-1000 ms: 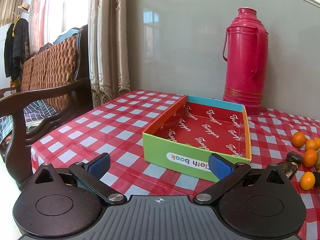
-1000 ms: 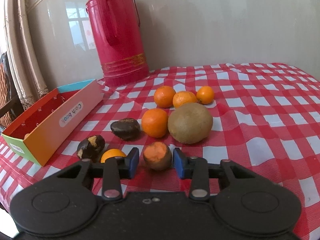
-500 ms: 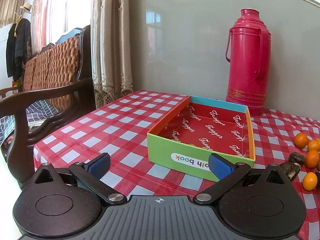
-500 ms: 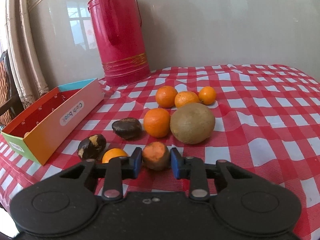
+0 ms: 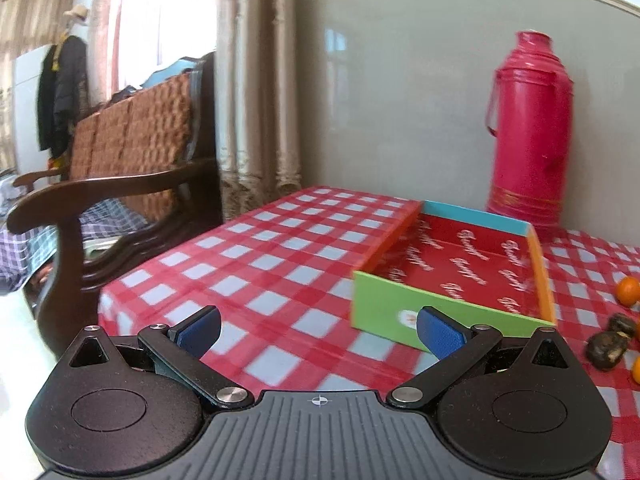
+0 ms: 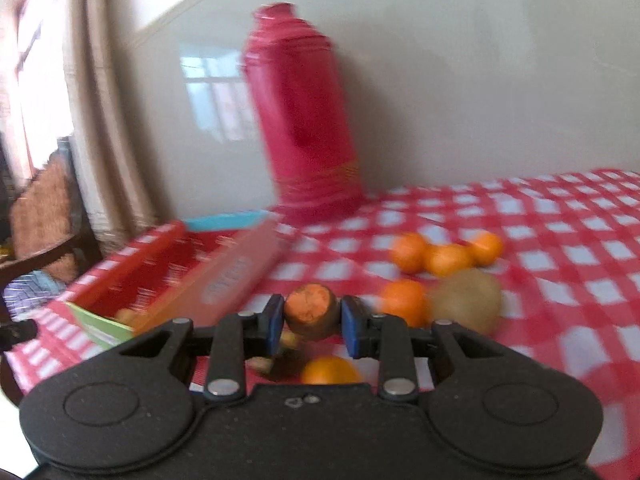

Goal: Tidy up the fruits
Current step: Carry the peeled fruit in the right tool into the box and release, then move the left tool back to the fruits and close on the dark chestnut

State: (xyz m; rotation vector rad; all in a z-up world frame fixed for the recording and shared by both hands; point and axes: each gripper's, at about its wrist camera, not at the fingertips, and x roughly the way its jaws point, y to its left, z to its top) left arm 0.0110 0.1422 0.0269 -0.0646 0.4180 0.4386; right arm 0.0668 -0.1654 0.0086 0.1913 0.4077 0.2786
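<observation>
My right gripper (image 6: 311, 318) is shut on a small brown fruit with an orange cut face (image 6: 310, 310) and holds it above the checked tablecloth, to the right of the shallow colourful box (image 6: 176, 276). Several oranges (image 6: 444, 256) and a brown round fruit (image 6: 468, 304) lie on the cloth to the right; another orange (image 6: 328, 370) lies below the jaws. My left gripper (image 5: 318, 330) is open and empty over the cloth, in front of the box (image 5: 452, 276). Dark fruits (image 5: 608, 346) and an orange (image 5: 628, 290) show at its right edge.
A tall red thermos (image 6: 304, 120) stands against the wall behind the box; it also shows in the left wrist view (image 5: 528, 128). A wooden chair (image 5: 120, 184) and curtains (image 5: 256, 80) stand left of the table edge.
My right gripper has closed on the cut brown fruit, lifted it off the cloth and moved left toward the box. The left gripper has shifted left, still open.
</observation>
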